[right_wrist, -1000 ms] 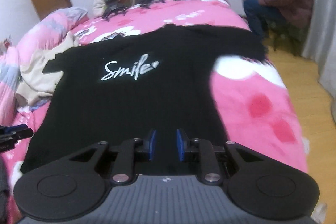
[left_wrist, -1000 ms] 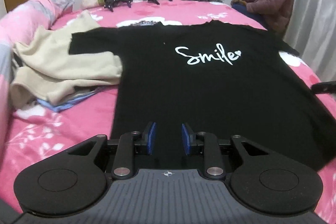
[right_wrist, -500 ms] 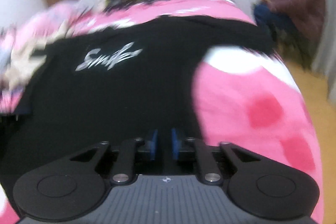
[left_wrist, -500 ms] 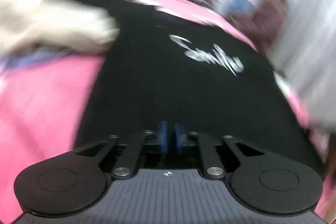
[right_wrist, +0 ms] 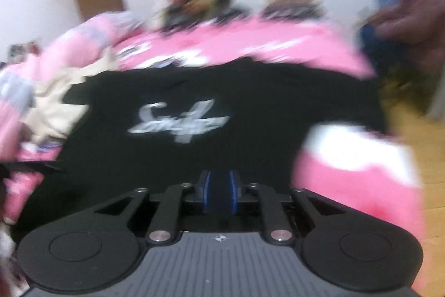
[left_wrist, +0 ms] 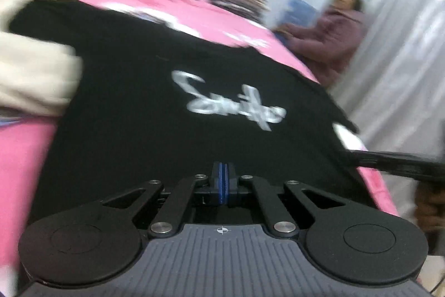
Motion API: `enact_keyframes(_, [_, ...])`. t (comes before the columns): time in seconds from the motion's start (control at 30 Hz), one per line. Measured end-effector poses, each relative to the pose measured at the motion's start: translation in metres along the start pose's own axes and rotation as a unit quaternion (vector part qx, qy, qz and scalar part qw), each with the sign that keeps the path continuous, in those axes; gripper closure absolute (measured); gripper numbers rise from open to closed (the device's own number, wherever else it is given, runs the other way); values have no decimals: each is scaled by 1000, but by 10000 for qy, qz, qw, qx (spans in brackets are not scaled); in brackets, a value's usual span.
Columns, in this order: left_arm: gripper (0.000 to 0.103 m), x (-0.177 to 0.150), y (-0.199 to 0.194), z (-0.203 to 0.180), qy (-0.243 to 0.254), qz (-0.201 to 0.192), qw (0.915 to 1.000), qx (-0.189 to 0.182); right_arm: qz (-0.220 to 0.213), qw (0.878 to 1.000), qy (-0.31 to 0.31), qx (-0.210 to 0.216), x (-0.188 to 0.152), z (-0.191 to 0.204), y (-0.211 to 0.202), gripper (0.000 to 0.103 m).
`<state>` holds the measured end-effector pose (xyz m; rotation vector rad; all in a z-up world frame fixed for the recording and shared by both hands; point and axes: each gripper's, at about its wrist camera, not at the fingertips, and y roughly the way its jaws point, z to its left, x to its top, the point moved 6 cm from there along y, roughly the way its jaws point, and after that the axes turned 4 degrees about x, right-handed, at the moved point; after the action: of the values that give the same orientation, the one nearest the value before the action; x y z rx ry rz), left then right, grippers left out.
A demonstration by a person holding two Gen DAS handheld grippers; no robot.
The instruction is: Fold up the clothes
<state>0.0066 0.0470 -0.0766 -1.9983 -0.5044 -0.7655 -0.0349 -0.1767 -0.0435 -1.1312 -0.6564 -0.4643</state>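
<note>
Left wrist view: black T-shirt is lying flat and spread out on the pink bedspread, front up, with blurred white script across the chest.
Right wrist view: black T-shirt is showing its right sleeve reaching toward the bed's right edge.
Shirt direction: neckline is pointing away toward the far side of the bed; hem is lying nearest the cameras; long axis is running from the cameras toward the far side.
Neighbour: cream garment is lying in a heap at the shirt's left sleeve.
Left gripper: blue pads are pressing together at the hem; whether cloth is pinched between them cannot be told.
Right gripper: jaws are opening, with dark cloth showing in the gap.
</note>
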Motion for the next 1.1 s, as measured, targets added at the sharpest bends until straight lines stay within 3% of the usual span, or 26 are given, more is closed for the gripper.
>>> enact_keyframes(0.07, [103,-6,25,-1,-162,381,9983,-413,289,9991,36,316,10,12,38,89])
enact_keyframes(0.13, [102,-15,35,5,-79,578,9977,-345,452,9987,-27,239,1,9,61,94])
enact_keyframes(0.2, [99,-15,33,17,-165,560,9972,-459,289,9987,-278,311,-4,4,58,103])
enact_keyframes(0.27, [100,-8,27,37,-525,453,9966,-448,365,9975,-601,-15,-1,-5,51,103])
enact_keyframes(0.33, [100,-2,8,71,-1035,58,9946,50,458,9941,-884,-422,3,-19,44,103])
enact_keyframes(0.4, [100,-9,-22,117,-2020,-252,9776,540,560,9922,-711,-863,5,-49,33,103])
enact_keyframes(0.5, [101,-25,-81,160,-3540,-608,9266,1110,808,9902,28,-1143,6,-80,15,103])
enact_keyframes(0.57, [103,-31,-118,173,-3801,-807,9076,1591,902,9816,-26,-1684,9,-82,3,98])
enact_keyframes(0.6, [103,-30,-131,171,-3541,-918,9132,1798,792,9814,-78,-1749,11,-79,-3,96])
enact_keyframes(0.7, [103,-21,-141,138,-2323,-1189,9478,1833,40,9929,-194,-1169,19,-56,-26,96])
enact_keyframes(0.77, [103,-20,-126,104,-1895,-1004,9661,1440,-218,9980,-203,-566,18,-33,-32,95])
enact_keyframes(0.8, [103,-22,-111,85,-1740,-791,9759,1058,-226,9993,-177,-223,15,-20,-31,95])
enact_keyframes(0.87, [103,-27,-78,48,-1248,-175,9911,417,4,9996,-38,286,2,3,-16,95])
enact_keyframes(0.97, [103,-36,-37,21,-537,512,9967,322,512,9974,-85,505,-22,25,16,95])
enact_keyframes(1.03, [101,-41,-30,22,-303,636,9963,497,678,9962,-273,477,-39,30,30,102])
enact_keyframes(1.1, [100,-41,-41,43,-537,541,9956,554,571,9972,-91,469,-48,19,23,103])
